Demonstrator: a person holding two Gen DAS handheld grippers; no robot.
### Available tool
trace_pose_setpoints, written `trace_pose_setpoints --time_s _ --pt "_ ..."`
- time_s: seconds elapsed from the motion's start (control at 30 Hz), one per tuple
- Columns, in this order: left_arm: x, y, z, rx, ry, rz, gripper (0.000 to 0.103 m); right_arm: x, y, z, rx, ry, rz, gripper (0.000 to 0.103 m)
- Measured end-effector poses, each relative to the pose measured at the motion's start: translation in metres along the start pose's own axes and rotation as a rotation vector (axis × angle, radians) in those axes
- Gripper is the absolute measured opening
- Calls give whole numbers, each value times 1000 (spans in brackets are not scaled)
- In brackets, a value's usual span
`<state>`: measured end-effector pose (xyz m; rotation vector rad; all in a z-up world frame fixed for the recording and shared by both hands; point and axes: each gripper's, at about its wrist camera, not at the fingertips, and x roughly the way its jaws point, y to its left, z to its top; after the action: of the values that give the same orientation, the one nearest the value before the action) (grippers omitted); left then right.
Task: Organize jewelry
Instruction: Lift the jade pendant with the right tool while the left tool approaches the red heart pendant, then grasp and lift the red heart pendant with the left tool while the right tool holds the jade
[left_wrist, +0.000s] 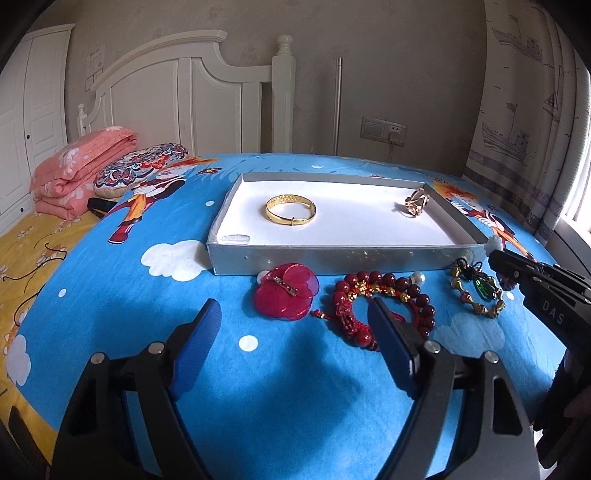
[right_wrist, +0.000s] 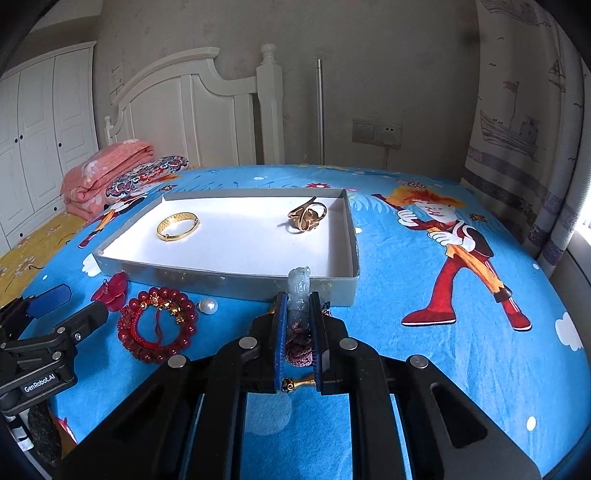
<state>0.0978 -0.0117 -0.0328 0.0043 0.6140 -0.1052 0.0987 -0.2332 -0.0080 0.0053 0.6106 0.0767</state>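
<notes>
- The pale jade pendant (right_wrist: 300, 291) with its brownish cord is pinched between the right gripper (right_wrist: 298, 314) pads, held just in front of the tray's (right_wrist: 229, 282) near wall.
- Inside the tray lie a gold bangle (right_wrist: 178, 226) and a rose-gold ring (right_wrist: 307, 218), well apart.
- On the blue bedsheet (right_wrist: 424, 369) before the tray sit a red bead bracelet (left_wrist: 384, 299), a pearl (right_wrist: 209, 305), a red disc ornament (left_wrist: 286, 291) and a green-stone bracelet (left_wrist: 478, 293).
- The left gripper (left_wrist: 295, 347) hovers with jaws spread wide, empty, beside the red beads.

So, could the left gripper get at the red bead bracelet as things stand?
Probably yes. The left gripper is open, the red bead bracelet lies on the bedsheet just ahead by its right finger, and nothing covers it.
</notes>
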Motion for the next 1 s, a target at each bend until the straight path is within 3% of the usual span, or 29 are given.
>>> trace_pose_setpoints --time_s 0.2,0.27,0.33,0.47,0.53,1.0 --pt "21 -2 16 3 76 28 73 0 -1 -1 9 3 16 12" --pt "28 -2 20 -1 100 39 68 1 0 -1 8 4 20 12" --pt "35 -1 20 -4 131 38 56 1 0 -2 8 4 22 12" --pt "47 10 21 -46 182 24 48 1 0 -2 8 7 24 12" --pt "47 12 21 -51 177 21 42 1 0 -2 5 6 21 12" --pt "12 8 6 -18 80 25 42 -6 -1 -7 33 1 40 12"
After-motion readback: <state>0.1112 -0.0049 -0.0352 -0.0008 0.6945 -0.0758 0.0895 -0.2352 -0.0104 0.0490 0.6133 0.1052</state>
